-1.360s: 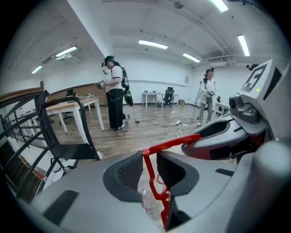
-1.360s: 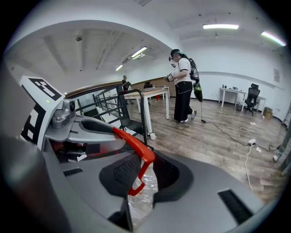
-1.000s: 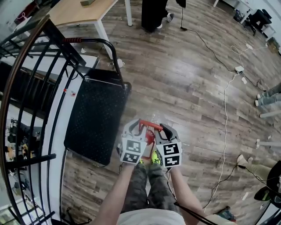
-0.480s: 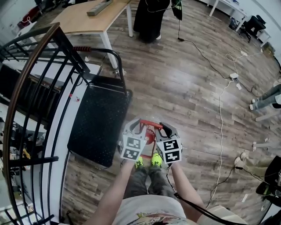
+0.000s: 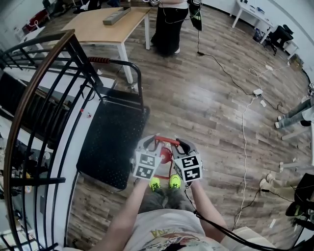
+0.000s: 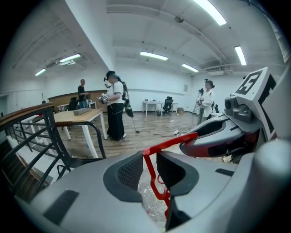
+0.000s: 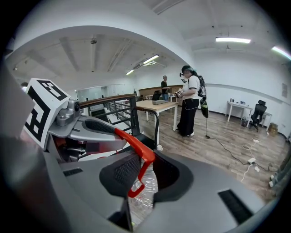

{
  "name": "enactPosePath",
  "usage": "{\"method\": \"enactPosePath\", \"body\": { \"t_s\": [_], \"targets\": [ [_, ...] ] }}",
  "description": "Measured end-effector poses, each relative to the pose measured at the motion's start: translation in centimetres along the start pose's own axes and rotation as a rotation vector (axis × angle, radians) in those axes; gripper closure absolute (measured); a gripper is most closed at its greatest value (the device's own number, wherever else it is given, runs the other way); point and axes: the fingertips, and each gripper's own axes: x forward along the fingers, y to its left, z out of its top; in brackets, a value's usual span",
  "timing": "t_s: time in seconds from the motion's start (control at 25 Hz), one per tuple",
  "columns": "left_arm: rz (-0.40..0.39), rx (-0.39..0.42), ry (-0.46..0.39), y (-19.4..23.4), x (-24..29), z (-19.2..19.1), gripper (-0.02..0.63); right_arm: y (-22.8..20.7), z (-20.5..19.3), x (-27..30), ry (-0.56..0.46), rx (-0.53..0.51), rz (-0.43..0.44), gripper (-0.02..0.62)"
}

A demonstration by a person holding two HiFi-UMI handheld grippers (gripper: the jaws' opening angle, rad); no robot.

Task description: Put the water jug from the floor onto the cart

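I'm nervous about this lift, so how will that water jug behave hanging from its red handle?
It probably swings: the water jug hangs below a thin red handle that the left gripper and right gripper pinch at each end. Its clear wall looks thin, likely crushable. How full, so how heavy, I can't tell.

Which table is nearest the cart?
The wood-topped table with white legs, just past the cart; the white desks stand far across the room.
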Motion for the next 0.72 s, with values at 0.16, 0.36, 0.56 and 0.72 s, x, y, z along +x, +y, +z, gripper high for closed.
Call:
{"method": "enactPosePath", "body": {
  "t_s": [0.16, 0.36, 0.56, 0.72],
  "targets": [
    [0.010, 0.000, -0.009, 1.2, -1.7, -0.3, 0.508, 1.9, 0.7, 0.2, -0.005, -0.005, 0.011, 0.509],
    [0.044, -0.012, -0.019, 2.3, -2.3, -0.1, 0.508, 2.8, 1.4, 0.9, -0.011, -0.012, 0.036, 0.509],
    [0.081, -0.030, -0.019, 4.9, -2.1, -0.2, 0.508, 3.7, 2.7, 3.1, -0.016, -0.040, 0.072, 0.509],
    [0.115, -0.044, -0.016, 6.6, -1.9, 0.6, 0.508, 3.7, 4.2, 4.5, -0.015, -0.063, 0.110, 0.509]
  ]
}}
